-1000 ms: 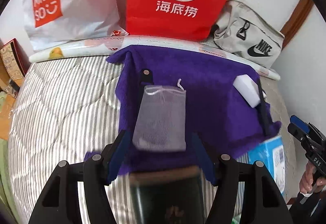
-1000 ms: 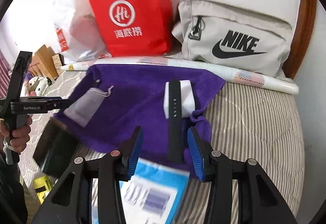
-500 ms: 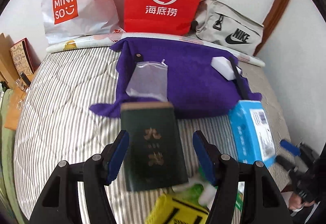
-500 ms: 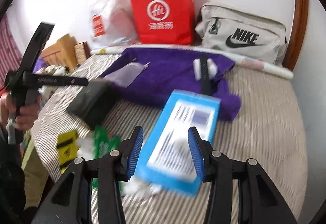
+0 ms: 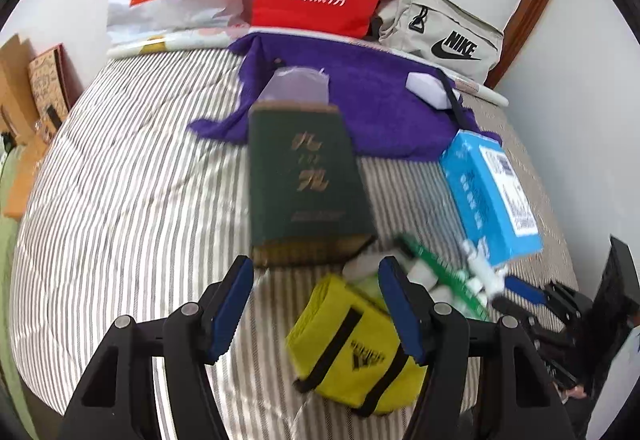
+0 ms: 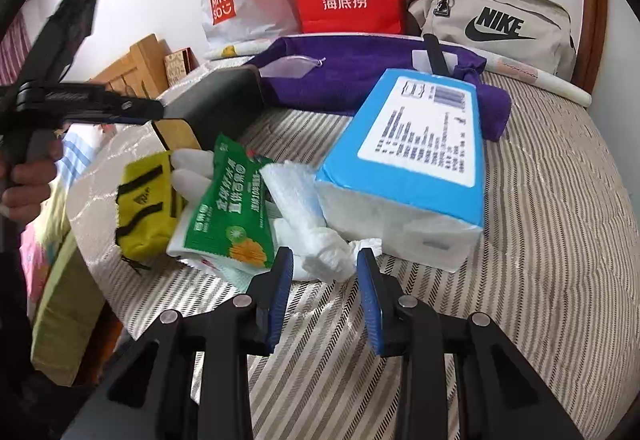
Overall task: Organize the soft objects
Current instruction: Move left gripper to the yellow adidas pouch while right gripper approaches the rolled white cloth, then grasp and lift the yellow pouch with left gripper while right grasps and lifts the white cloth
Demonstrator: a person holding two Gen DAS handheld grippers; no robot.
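Left tongs [image 5: 316,304] stand apart above the yellow fabric pouch [image 5: 352,344]; right tongs [image 6: 324,280] are closing around crumpled white tissue [image 6: 320,240], not yet pressing it

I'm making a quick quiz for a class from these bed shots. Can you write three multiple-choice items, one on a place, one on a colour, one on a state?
1. Where does the mesh pouch lie?
A. on the purple towel
B. in the red bag
C. on the floor

2. What colour is the wristband between the left gripper fingers?
A. pink
B. yellow
C. white

3. What is the right gripper doing?
A. gripping the grey bag
B. lifting the towel
C. closing around crumpled white tissue, not yet pinching it

Key: 1 A, the pouch rests on the towel. 2 B, yellow with black stripes. 3 C, gaps show beside the tissue.
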